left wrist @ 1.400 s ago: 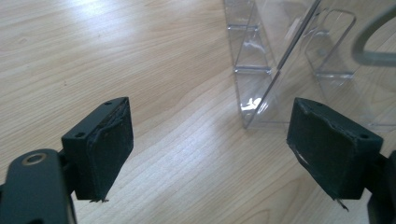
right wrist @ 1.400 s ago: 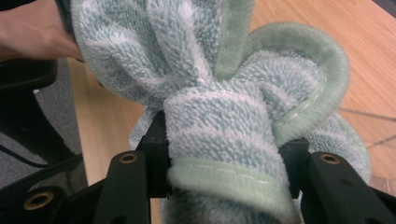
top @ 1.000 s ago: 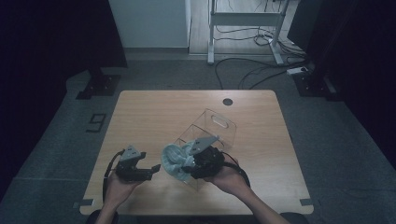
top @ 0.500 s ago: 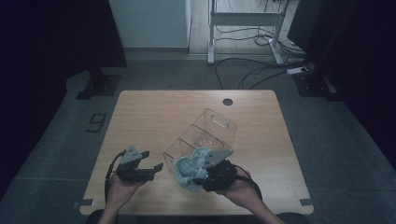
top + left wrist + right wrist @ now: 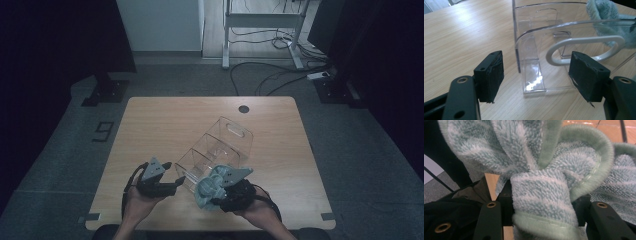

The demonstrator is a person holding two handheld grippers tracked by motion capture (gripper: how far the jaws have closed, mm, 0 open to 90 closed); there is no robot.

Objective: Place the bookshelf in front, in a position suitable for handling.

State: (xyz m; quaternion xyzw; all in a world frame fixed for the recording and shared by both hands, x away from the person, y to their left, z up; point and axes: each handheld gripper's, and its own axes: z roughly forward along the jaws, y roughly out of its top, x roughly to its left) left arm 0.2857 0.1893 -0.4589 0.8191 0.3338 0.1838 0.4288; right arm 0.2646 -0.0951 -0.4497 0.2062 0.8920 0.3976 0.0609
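We grip the bunched cloth (image 5: 541, 192) in our right gripper (image 5: 220, 192), ready to wipe the clear organizer (image 5: 217, 150) mid-worktop (image 5: 150, 125); our left gripper (image 5: 536, 72), fingers closing but empty, hasn't steadied it.

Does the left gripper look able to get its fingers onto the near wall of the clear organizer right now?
Probably yes. The left gripper faces the clear organizer with fingers apart, bare table between them; the cloth sits off to one side.
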